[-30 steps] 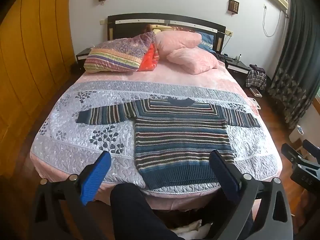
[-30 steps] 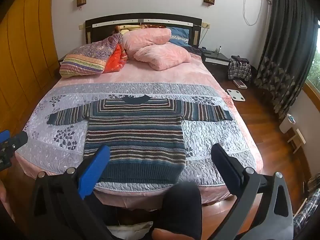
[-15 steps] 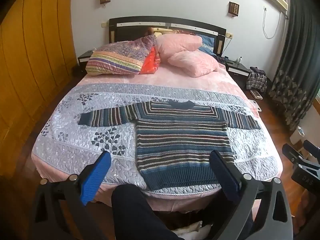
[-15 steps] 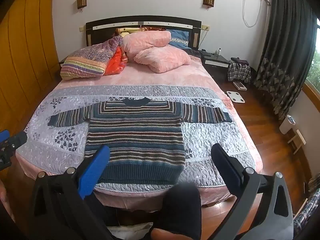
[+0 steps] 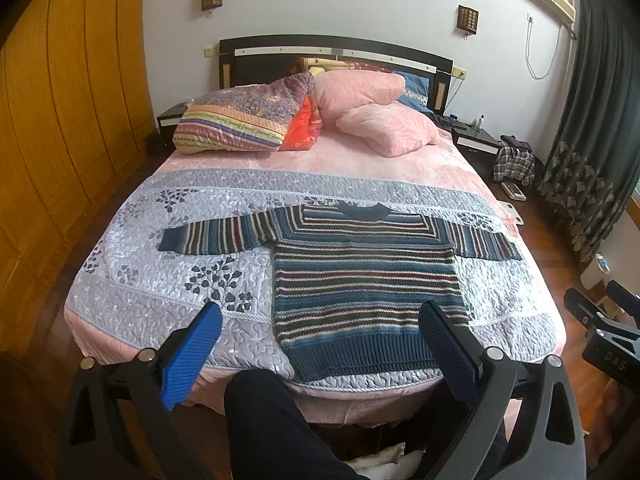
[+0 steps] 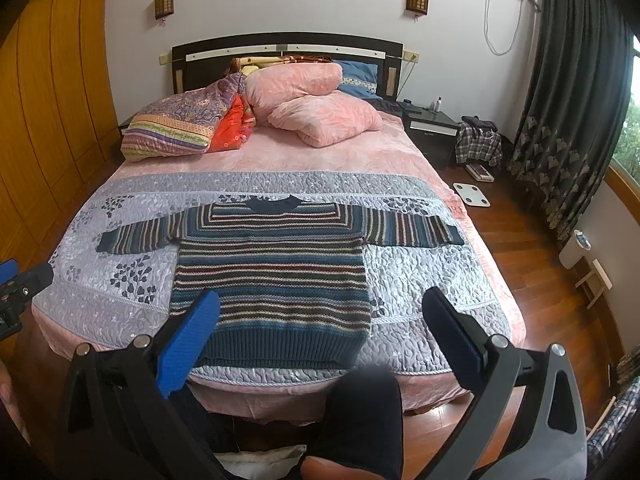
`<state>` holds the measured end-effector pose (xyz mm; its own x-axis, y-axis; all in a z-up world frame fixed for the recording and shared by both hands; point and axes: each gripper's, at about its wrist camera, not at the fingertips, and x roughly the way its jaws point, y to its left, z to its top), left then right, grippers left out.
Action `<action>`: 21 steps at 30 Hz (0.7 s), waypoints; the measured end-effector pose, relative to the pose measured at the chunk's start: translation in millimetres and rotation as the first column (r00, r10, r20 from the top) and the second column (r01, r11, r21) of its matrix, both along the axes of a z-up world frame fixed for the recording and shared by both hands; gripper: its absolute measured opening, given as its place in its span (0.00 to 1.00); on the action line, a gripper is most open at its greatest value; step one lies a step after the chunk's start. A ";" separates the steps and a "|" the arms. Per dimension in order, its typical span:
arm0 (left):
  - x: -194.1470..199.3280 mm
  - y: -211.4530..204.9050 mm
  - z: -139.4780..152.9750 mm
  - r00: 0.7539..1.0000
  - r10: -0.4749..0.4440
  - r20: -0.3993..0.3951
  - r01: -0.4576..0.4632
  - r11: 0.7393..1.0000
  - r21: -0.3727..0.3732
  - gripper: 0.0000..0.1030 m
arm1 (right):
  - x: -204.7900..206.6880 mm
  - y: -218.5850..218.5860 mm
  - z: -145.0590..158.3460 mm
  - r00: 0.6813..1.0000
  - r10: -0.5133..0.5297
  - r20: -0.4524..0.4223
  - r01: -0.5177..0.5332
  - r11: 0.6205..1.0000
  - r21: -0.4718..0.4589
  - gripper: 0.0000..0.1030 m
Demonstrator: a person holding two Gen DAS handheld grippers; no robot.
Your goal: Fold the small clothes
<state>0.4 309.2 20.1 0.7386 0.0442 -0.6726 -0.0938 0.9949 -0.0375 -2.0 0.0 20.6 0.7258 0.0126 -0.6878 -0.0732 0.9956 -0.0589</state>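
Over the last second both views crept slightly nearer the striped sweater [image 5: 366, 280] at centre frame, left gripper [image 5: 320, 316] and right gripper [image 6: 322, 300] spread wide and empty, folding not yet begun

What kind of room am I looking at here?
Most likely a home bedroom: a wide bed with a dark wooden headboard, plump pink pillows, and a striped knitted sweater laid flat on the grey quilted bedspread.

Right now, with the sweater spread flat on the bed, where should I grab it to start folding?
Probably the sleeve cuffs. The sweater lies flat, face up, sleeves straight out. Take the left cuff with the left gripper and the right cuff with the right gripper, each from its outer end, low over the quilt.
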 end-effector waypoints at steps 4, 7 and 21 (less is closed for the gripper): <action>-0.5 0.3 0.0 1.000 -0.002 0.001 0.002 1.000 -0.001 0.96 | 0.8 0.8 1.4 1.000 0.000 -0.001 0.000 1.000 -0.001 0.97; -0.8 0.0 0.6 1.000 -0.001 0.002 0.001 1.000 0.002 0.96 | 0.1 0.4 0.5 1.000 -0.001 0.002 0.001 1.000 -0.001 0.97; -1.4 -0.5 7.3 1.000 0.002 0.007 -0.002 1.000 0.002 0.96 | -2.6 -2.6 8.0 1.000 0.000 0.008 0.000 1.000 0.002 0.97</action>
